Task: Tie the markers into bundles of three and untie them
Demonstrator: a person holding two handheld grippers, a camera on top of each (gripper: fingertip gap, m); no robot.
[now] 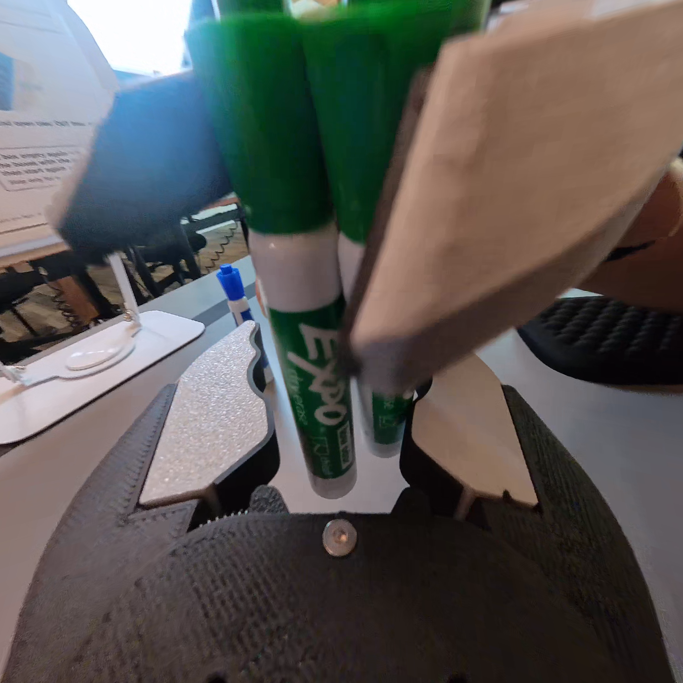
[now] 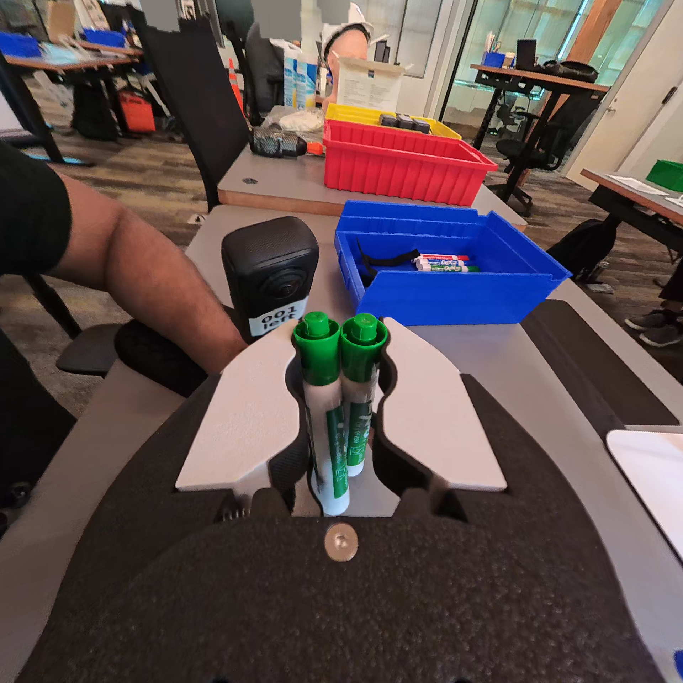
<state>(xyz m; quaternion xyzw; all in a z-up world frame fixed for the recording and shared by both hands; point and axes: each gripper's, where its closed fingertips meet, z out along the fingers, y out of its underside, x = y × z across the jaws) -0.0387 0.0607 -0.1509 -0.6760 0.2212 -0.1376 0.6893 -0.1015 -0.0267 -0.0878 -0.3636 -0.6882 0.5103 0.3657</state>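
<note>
My right gripper (image 2: 340, 332) is shut on a bunch of green-capped markers (image 2: 319, 354), caps pointing forward. Two caps show side by side, and a third barrel end shows beneath them. In the left wrist view the same markers (image 1: 314, 388) hang barrel-down between the fingers of my left gripper (image 1: 340, 369), which is open around their lower ends. The right gripper's blurred pale finger (image 1: 499, 184) covers part of them. A loose blue marker (image 1: 233, 295) lies on the grey table beyond the left finger.
A blue bin (image 2: 443, 306) ahead holds several more markers and a black strap (image 2: 388, 260). Red (image 2: 399, 173) and yellow (image 2: 369, 112) bins stand behind it. A person's arm (image 2: 148, 273) and the left gripper's black camera (image 2: 269, 266) are close on the left. A white stand base (image 1: 92, 369) sits on the table. The tips of one gripper are about 11 cm away from the tips of the other.
</note>
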